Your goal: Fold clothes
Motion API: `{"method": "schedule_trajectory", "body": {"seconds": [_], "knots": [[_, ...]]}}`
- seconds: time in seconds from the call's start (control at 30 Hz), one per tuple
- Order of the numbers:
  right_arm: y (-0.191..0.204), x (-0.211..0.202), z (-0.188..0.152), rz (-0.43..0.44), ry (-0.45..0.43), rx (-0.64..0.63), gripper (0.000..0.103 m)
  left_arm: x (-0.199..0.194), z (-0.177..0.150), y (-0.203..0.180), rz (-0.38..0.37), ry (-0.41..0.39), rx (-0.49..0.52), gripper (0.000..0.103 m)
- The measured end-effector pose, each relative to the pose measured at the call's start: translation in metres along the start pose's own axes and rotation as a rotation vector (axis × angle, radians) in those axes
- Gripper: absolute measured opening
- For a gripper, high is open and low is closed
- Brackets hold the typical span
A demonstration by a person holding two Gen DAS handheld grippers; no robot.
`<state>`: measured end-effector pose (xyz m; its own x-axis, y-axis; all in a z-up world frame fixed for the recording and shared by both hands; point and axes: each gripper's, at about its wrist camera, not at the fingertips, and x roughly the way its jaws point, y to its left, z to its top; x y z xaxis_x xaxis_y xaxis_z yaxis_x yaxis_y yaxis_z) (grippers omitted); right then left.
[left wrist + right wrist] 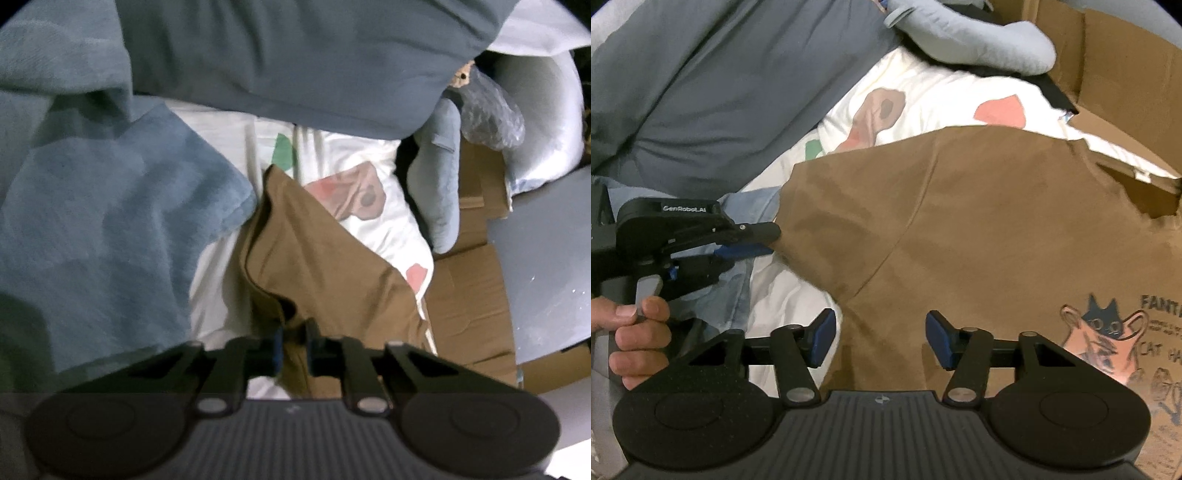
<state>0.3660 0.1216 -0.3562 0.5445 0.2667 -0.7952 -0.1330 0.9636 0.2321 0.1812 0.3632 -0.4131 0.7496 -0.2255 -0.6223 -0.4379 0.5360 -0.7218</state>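
The T-shirt [960, 229] is brown with a black cat print near right. Beneath it, the white sheet [945, 96] carries pink, brown and green patches. Far left, the blanket [92, 221] is blue.

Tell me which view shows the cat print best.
Right wrist: the cat print on the brown shirt sits at lower right, cat and lettering visible. Left wrist shows only a plain fold of that shirt, pinched in the left gripper; no print.

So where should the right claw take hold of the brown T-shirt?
On the brown T-shirt, grip the near edge lying between the open right claw, coming down from above. The left claw already pinches the sleeve end, so this matches it.
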Motion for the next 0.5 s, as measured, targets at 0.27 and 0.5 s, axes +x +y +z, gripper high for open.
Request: {"method": "schedule_trajectory", "body": {"seconds": [0.27, 0.5], "knots": [[0.013, 0.021, -0.001, 0.02, 0.006, 0.023, 0.009, -0.012, 0.008, -0.014, -0.032, -0.012, 0.06, 0.007], [0.013, 0.035, 0.0, 0.024, 0.009, 0.049, 0.005, -0.017, 0.005, -0.029, -0.067, -0.01, 0.096, 0.006]]}}
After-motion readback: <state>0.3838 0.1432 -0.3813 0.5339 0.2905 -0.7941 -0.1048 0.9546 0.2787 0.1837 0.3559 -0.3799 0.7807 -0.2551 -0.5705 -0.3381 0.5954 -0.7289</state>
